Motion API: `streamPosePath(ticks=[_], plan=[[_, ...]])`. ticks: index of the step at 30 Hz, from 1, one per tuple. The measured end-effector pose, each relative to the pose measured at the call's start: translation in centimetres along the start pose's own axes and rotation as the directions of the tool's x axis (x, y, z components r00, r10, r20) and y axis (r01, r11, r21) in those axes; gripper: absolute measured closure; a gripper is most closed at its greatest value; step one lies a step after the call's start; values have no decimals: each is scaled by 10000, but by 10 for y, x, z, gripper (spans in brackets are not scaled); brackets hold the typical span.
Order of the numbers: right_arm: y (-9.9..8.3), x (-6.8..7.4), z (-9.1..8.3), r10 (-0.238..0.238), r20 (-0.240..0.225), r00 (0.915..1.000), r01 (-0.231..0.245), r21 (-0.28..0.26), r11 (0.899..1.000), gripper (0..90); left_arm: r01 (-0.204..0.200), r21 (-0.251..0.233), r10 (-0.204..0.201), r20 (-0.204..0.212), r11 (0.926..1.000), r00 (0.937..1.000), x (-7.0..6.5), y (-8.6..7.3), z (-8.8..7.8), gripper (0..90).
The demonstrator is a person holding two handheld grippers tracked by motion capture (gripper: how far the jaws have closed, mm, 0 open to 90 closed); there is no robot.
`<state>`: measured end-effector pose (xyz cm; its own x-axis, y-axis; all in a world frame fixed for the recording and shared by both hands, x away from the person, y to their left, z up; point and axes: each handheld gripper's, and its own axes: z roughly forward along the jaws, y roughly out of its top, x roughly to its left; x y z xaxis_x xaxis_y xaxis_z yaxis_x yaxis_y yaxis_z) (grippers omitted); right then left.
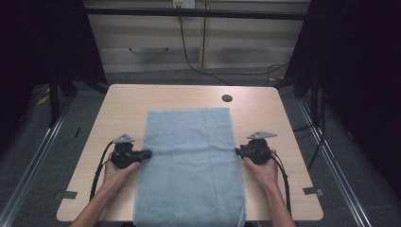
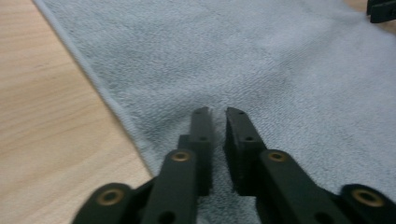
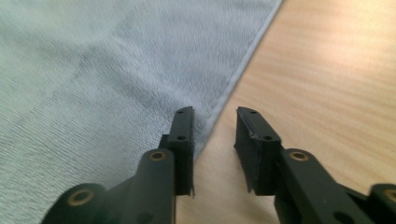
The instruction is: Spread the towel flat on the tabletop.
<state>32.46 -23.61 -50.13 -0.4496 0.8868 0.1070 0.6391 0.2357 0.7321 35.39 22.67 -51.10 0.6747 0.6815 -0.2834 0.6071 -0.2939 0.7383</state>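
Note:
A light blue towel (image 1: pixel 189 161) lies flat along the middle of the wooden table (image 1: pixel 123 109), its near end hanging over the front edge. My left gripper (image 1: pixel 149 154) rests at the towel's left edge, pointing inward. In the left gripper view its jaws (image 2: pixel 218 113) stand a narrow gap apart just above the towel (image 2: pixel 257 60), nothing pinched. My right gripper (image 1: pixel 237 151) sits at the towel's right edge. In the right gripper view it (image 3: pixel 214 114) is open, one jaw over the towel (image 3: pixel 93 70), the other over bare table (image 3: pixel 327 70).
A dark round hole (image 1: pixel 227 98) sits in the table behind the towel's far right corner. Tape marks (image 1: pixel 68 194) lie near both front corners. The other gripper's tip (image 2: pixel 380 10) peeks in at the left gripper view's top right. Dark curtains and cables surround the table.

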Motion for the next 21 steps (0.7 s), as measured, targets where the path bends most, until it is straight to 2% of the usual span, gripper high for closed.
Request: streamPosePath(ticks=[2, 3, 4, 5, 7, 8, 10, 11, 14, 15, 20, 21], plan=[[4, 5, -2, -176, -233, 9996, 169, -319, 9993, 655, 250, 28, -250, 34, 9997, 9997, -1, 1, 0, 728], [7, 8, -2, -312, -296, 9991, 302, -366, 9989, 653, 127, 58, -127, 82, 9999, 9999, -2, 3, 0, 703], [14, 14, 0, -537, -553, 9970, 523, -274, 9983, 651, -35, 129, 34, 58, 9999, 10000, -3, 4, 1, 695], [14, 14, 0, -537, -553, 9970, 523, -274, 9983, 651, -39, -13, 39, 29, 10000, 10000, -3, 5, 0, 695], [19, 18, 4, -690, -717, 9950, 675, -237, 9974, 644, 502, -566, -494, 150, 9971, 9987, 2, 9, -2, 679], [21, 19, 7, -642, -769, 9950, 630, -183, 9978, 632, 612, -407, -608, 117, 9973, 9981, 5, 11, -2, 674], [21, 21, 18, -610, -831, 9947, 618, 67, 9981, 593, 486, -26, -486, -229, 9988, 9986, 8, 12, 3, 659], [21, 21, 18, -610, -831, 9947, 618, 67, 9981, 593, 429, 45, -428, -324, 9991, 9986, 9, 11, 4, 659], [16, 24, 25, -783, -757, 9941, 818, 445, 9957, 583, 69, -145, -76, -427, 9999, 9991, 6, 7, 5, 687], [13, 26, 24, -880, -712, 9936, 903, 295, 9955, 583, -203, -98, 198, -457, 9997, 9988, 5, 6, 4, 692], [4, 32, 13, -1217, -605, 9907, 1248, 500, 9909, 588, -392, 99, 394, -158, 9992, 9991, 1, 2, 0, 732], [-2, 34, 7, -1254, -729, 9894, 1289, 461, 9906, 588, -464, 120, 465, -103, 9989, 9989, -1, 1, -1, 733]])
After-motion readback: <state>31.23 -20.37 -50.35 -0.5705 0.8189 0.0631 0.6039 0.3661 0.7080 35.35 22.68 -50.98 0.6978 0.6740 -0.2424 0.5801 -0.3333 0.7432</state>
